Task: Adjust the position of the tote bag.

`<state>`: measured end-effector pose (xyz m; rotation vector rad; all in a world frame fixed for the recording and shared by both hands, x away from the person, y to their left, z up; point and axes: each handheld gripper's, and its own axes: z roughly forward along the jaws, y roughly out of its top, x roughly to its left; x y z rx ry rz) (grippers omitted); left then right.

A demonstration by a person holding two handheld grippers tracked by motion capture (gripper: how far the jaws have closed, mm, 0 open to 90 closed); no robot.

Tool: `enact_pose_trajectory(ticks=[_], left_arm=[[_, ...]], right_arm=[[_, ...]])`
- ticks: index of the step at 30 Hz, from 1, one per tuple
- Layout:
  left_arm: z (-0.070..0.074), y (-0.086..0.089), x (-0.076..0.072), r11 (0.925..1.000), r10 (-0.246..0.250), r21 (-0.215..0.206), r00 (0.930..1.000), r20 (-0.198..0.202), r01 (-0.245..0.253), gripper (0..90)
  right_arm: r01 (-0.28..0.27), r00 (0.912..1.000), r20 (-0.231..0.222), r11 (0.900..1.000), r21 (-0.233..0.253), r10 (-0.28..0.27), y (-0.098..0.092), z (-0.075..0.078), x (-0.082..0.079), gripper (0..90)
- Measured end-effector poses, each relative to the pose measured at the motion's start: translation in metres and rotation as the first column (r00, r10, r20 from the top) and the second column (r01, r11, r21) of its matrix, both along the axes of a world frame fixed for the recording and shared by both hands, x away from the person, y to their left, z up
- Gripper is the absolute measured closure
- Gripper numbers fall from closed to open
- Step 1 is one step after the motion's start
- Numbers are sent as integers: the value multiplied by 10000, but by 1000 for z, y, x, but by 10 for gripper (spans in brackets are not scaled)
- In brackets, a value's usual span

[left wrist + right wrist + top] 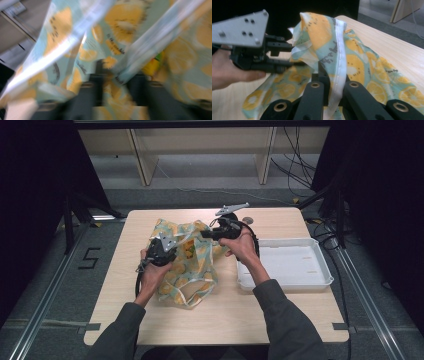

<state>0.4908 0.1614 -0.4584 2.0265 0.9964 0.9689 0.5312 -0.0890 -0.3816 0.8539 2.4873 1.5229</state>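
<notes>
From the high view, a soft fabric bag (187, 262) printed with yellow lemon slices on pale blue lay crumpled on a light wooden bench (280, 315). The left gripper (170, 246) and the right gripper (207, 234) both met the bag's upper edge and lifted it partway. Right of the bag sat a shallow white plastic tray (320, 282). Judging by this, the bag's mouth was only beginning to be pulled apart; spreading it remained.

In the left gripper view, blurred by motion, the black fingers (96, 75) stood close together with the bag's thin cloth and a pale strap (152, 42) between them.

In the right gripper view, the fingers (322, 75) were pinched on the bag's white stitched hem (338, 57), raised in a peak above the bench, with the left gripper gripping cloth just left of that peak.
</notes>
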Motion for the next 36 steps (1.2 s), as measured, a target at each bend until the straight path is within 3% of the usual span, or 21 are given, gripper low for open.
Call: enact_pose_trajectory(ticks=[1,2,5,6,7,8,9,11,15,16,19,21,24,25,26,27,28,30,31,34,36], left_arm=[[2,2,4,9993,-66,-361,10000,-15,65,809],[6,5,6,9992,-87,-388,10000,-17,87,853],[16,11,16,9989,-61,-466,10000,-71,58,880],[18,13,22,9971,-420,-637,9991,-106,413,881],[21,15,27,9967,-595,-569,9974,-395,572,881],[21,14,30,9963,-539,-693,9975,-460,506,881],[23,16,34,9974,-683,-293,9941,-838,660,880],[21,14,39,9986,-450,-337,9925,-1135,415,878],[13,8,47,9980,-607,-267,9895,-1315,576,878],[10,7,48,9978,-649,-251,9878,-1417,620,877],[2,3,54,9980,-589,-307,9844,-1657,545,874],[-2,2,56,9982,-512,-394,9822,-1810,448,872],[-8,2,60,9978,-346,-622,9791,-2005,225,866],[-8,2,60,9983,-320,-537,9766,-2128,210,866],[-10,3,62,9982,-279,-584,9755,-2180,156,866],[-10,3,62,9981,-213,-619,9753,-2200,78,866],[-10,5,63,9975,-162,-707,9746,-2232,4,867],[-11,5,63,9966,-167,-824,9740,-2258,-20,869],[-10,7,63,9966,-145,-826,9720,-2345,-51,870],[-8,9,63,9942,-60,-1061,9712,-2381,-198,870],[-6,10,64,9930,-54,-1155,9686,-2487,-242,870]], right_arm=[[44,9999,123,10000,-39,-43,0,-1,2,885],[156,9999,-10,9998,-78,-156,0,-2,2,879],[651,9976,256,9971,-395,-641,-2,-4,11,865],[859,9959,318,9960,-228,-852,-2,-7,17,865],[1067,9943,62,9937,-338,-1066,-2,-7,20,865],[1209,9926,141,9921,-328,-1205,-2,-9,25,865],[1377,9903,227,9894,-466,-1368,-2,-11,30,865],[1787,9838,242,9818,-648,-1774,1,-16,37,863],[2460,9692,193,9606,-1294,-2456,4,-29,52,860],[2601,9656,360,9549,-1431,-2577,4,-32,56,857],[2954,9553,367,9421,-1588,-2934,6,-41,64,853],[3253,9451,386,9241,-2005,-3244,10,-48,67,833],[3318,9429,623,9061,-2626,-3272,12,-53,70,793],[3392,9397,552,8990,-2771,-3375,14,-53,69,730],[3506,9361,853,8869,-3009,-3412,13,-54,70,691],[3376,9398,575,8891,-3090,-3369,15,-51,68,646],[3419,9391,800,8852,-3154,-3342,14,-50,68,613],[3413,9391,774,8834,-3210,-3347,13,-46,66,558],[3279,9431,420,9018,-2816,-3298,11,-37,59,497],[3082,9507,1245,9091,-2803,-2840,4,-23,51,498],[3102,9466,1751,9121,-2680,-2705,3,-15,46,500]])
